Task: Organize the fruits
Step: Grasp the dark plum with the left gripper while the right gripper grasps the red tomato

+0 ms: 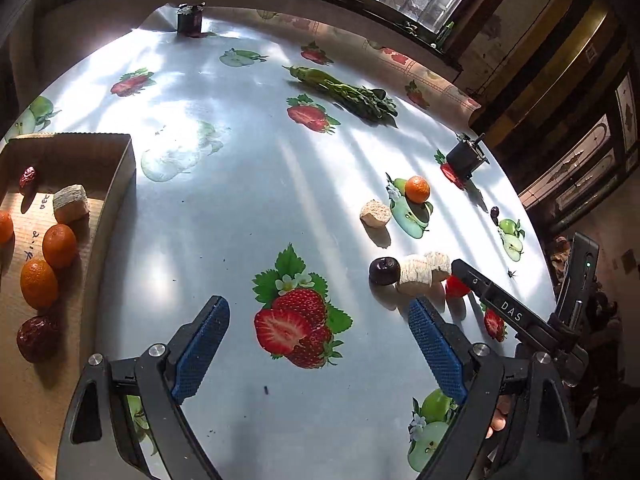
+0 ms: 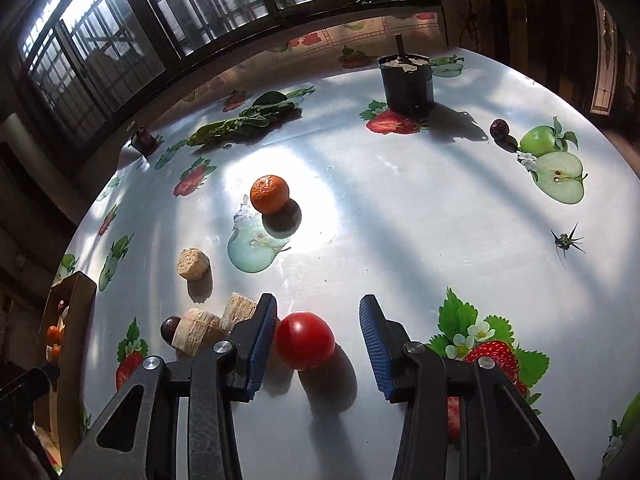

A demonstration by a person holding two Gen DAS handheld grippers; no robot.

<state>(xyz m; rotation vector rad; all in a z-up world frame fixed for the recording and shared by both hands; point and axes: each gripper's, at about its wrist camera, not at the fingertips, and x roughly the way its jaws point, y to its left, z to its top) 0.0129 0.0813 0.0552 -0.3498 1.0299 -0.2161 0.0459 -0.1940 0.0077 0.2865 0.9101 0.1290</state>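
A red tomato (image 2: 305, 339) lies on the table between the fingers of my open right gripper (image 2: 318, 344), touching the left pad (image 2: 262, 340); the right pad stands apart. It peeks out in the left wrist view (image 1: 456, 286) beside the right gripper's finger (image 1: 496, 300). An orange tangerine (image 2: 269, 193) (image 1: 417, 189) sits farther on. A dark date (image 2: 499, 128) lies at the far right. My left gripper (image 1: 320, 344) is open and empty above the table. A cardboard box (image 1: 120, 184) at the left holds tangerines (image 1: 59, 245), red dates (image 1: 37, 338) and a beige chunk (image 1: 71, 203).
Beige cut chunks (image 2: 196, 330) (image 2: 193, 264) and a dark fruit (image 2: 170, 328) lie left of the right gripper. Leafy greens (image 1: 348, 94) lie at the back. Black motor-like cylinders (image 2: 406, 84) (image 1: 190, 18) stand on the fruit-printed tablecloth. A small stem scrap (image 2: 566, 240) lies at the right.
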